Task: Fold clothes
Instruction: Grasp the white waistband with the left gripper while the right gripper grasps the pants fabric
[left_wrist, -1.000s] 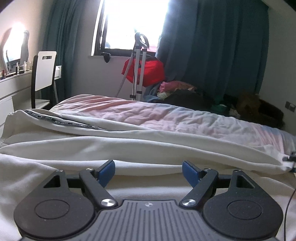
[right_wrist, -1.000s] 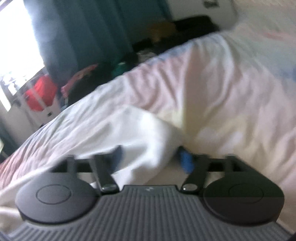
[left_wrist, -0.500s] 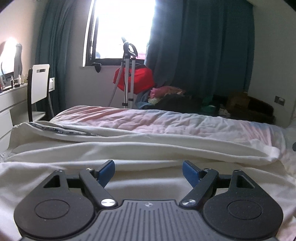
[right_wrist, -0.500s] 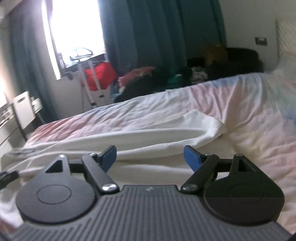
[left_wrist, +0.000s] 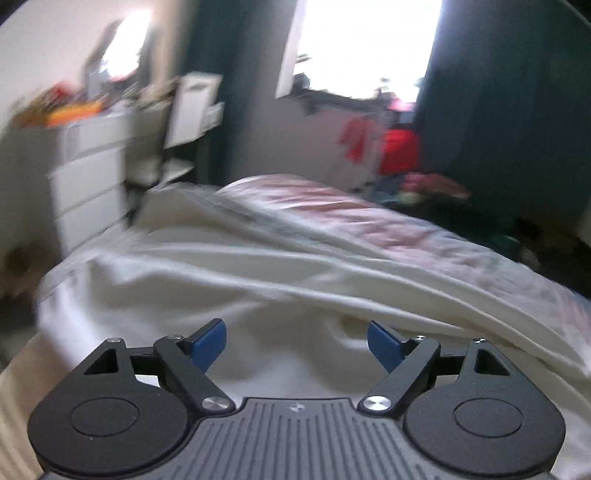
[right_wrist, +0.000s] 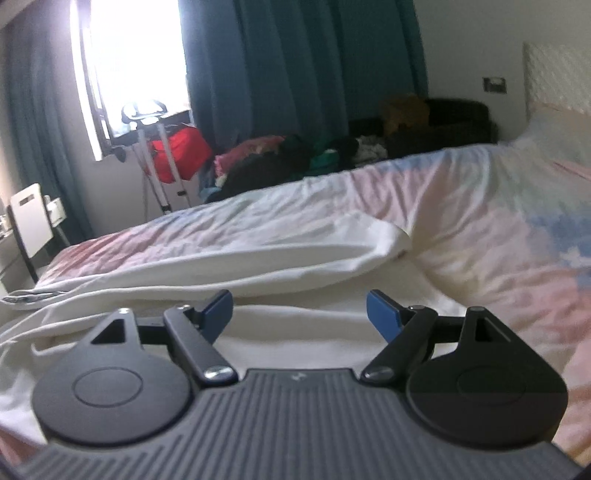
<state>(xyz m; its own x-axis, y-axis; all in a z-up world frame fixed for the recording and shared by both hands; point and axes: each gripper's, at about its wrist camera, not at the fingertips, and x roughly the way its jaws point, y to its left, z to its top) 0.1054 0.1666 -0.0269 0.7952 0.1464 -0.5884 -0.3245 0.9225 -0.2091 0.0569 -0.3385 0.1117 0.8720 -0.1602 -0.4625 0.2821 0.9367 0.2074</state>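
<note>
Bed (right_wrist: 480, 221): white garment (right_wrist: 295, 258); both grippers (left_wrist: 295, 341) (right_wrist: 299, 314) wide, empty.

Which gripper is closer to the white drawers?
Left. The left gripper hovers near the bed's end beside the white drawers; the right gripper is farther up the bed.

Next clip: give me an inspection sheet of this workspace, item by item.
Surface: bed with pastel pink-and-blue cover, rumpled.
Job's things: white garment laid long across the bed, partly folded.
Clutter: clothes pile on the floor beyond the bed.
Grippers: left hand-held gripper open, empty; right hand-held gripper open, empty; both over the garment.
Cables: nothing seen.
Surroundings: bright window, teal curtains, white chair, red bag.
</note>
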